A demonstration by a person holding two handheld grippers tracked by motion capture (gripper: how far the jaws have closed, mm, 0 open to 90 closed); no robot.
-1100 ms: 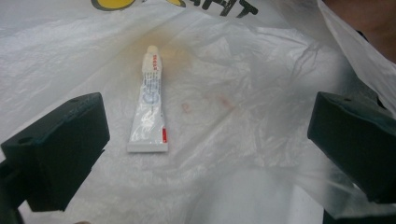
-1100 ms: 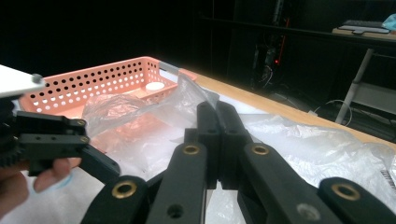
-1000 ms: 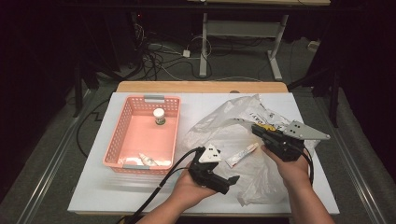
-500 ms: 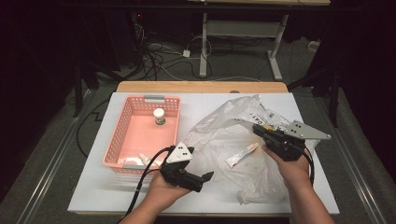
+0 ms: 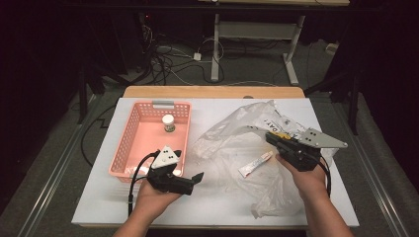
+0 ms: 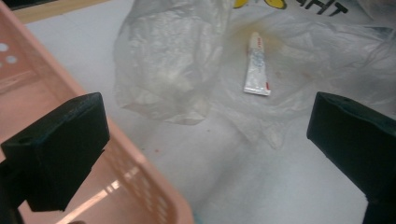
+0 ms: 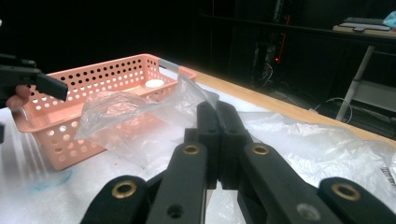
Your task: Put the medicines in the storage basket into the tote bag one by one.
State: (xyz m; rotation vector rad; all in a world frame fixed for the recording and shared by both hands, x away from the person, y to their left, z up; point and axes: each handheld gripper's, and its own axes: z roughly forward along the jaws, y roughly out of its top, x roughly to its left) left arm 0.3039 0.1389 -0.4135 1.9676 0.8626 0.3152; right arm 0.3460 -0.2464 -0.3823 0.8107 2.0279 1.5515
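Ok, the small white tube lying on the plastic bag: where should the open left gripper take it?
Probably across the tube at mid-body, coming down from above. It lies flat on the plastic bag, its flat crimped end toward the left gripper, so jaws astride its narrow width should hold better than either end.

Pretty sure I'm in some lab or test room, not anyone's home. My white table (image 5: 316,106) sits on a dark floor with a mess of cables (image 5: 168,52) lying behind it, plus a height-adjustable desk frame (image 5: 257,34) further back. Everything around is dark and bare.
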